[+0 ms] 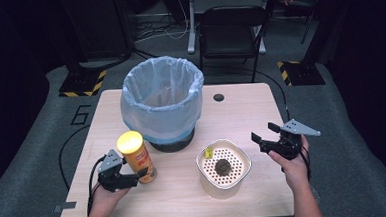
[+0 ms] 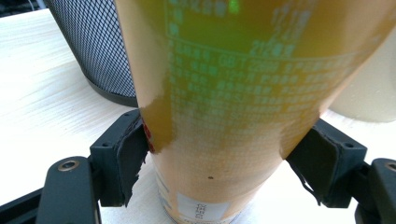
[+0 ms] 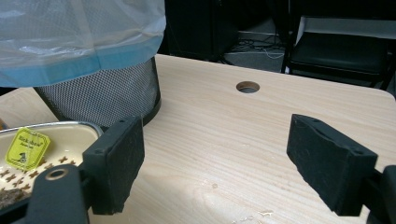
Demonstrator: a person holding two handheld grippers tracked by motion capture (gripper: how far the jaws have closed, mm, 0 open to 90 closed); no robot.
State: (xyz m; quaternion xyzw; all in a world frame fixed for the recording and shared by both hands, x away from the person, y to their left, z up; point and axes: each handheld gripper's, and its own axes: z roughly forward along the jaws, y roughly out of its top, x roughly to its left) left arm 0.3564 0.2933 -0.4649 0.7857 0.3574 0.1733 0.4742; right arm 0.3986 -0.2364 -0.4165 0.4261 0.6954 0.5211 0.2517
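We see a light wood table (image 1: 261, 110) filling the middle of the high view, grommet hole (image 1: 218, 97) in its upper centre. Chair (image 1: 232, 31) stands on the floor behind it, top centre of frame.

Largest item on the table: black mesh bin (image 1: 163, 102) lined with a pale blue bag, upper-centre of the tabletop. In the right gripper view the bag's blue hem hangs over the mesh at upper left.

Next: cream container (image 1: 224, 168) with a perforated insert, lower centre. A dark clump (image 1: 222, 166) lies on the insert, and a yellow tea-bag tag (image 1: 209, 152) sits at its upper-left edge. In the right gripper view the tag shows a small dark logo and a line of print; we can't read it.

Orange canister (image 1: 138, 158) with yellow lid stands upright at lower left, just beside the bin's base. Red label patch on its side, text too small to read in the high view. In the left gripper view the can wall carries a block of fine printed text and a white sticker near the base, both blurred, unreadable.

Left gripper (image 1: 137, 177): jaws clamped on the canister's lower body, one pad on each side, can centred between them, base on the table.

Right gripper (image 1: 263, 136): right-centre of frame, jaws spread wide, bare tabletop between them, apart from the container.
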